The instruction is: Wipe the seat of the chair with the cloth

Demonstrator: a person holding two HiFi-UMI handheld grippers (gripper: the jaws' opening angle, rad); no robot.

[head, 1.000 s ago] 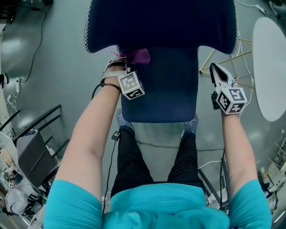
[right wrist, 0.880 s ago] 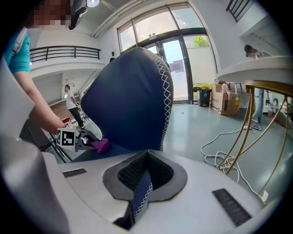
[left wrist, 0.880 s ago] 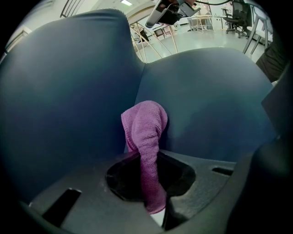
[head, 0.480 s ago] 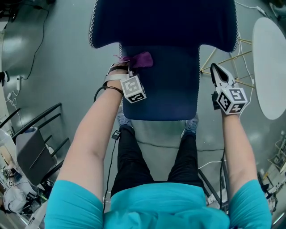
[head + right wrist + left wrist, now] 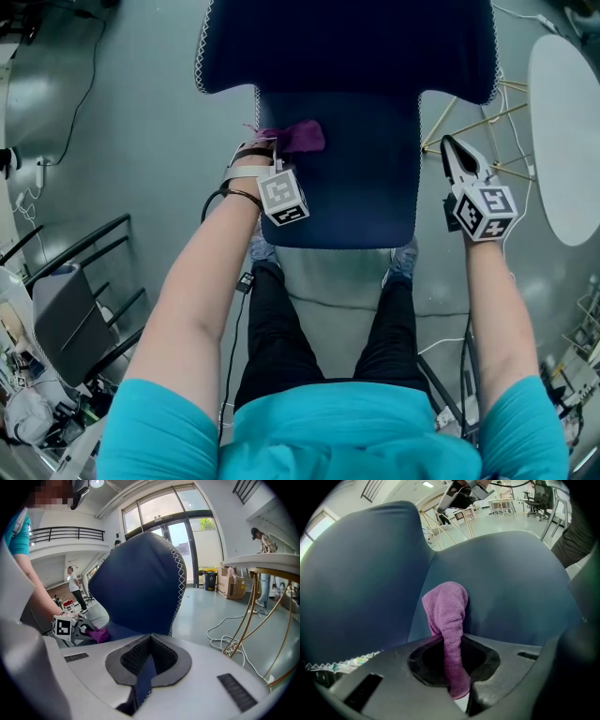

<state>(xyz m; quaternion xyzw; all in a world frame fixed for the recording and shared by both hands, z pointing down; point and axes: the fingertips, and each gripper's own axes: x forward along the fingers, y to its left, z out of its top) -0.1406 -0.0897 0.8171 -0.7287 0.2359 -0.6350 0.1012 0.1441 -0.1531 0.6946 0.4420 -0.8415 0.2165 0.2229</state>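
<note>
The chair has a dark blue seat [image 5: 352, 187] and a wide backrest [image 5: 347, 42]. A purple cloth [image 5: 295, 137] lies on the seat's rear left, a little forward of the backrest. My left gripper [image 5: 273, 150] is shut on the cloth; in the left gripper view the cloth [image 5: 449, 616] runs from between the jaws onto the seat [image 5: 511, 583]. My right gripper [image 5: 454, 152] hangs beside the seat's right edge, apart from it, its jaws shut and empty. In the right gripper view the right gripper [image 5: 150, 638] faces the backrest [image 5: 140, 583], with the left gripper and cloth [image 5: 97, 633] far left.
A white round table [image 5: 562, 141] on thin gold legs [image 5: 487, 122] stands close to the right of the chair. A dark rack [image 5: 75, 300] sits on the floor at left. Cables [image 5: 229, 625] trail over the grey floor. My legs [image 5: 328, 328] are just before the seat's front edge.
My left gripper has dragged the cloth forward on the seat, away from the backrest and slightly to the right. The right gripper has stayed where it was.
</note>
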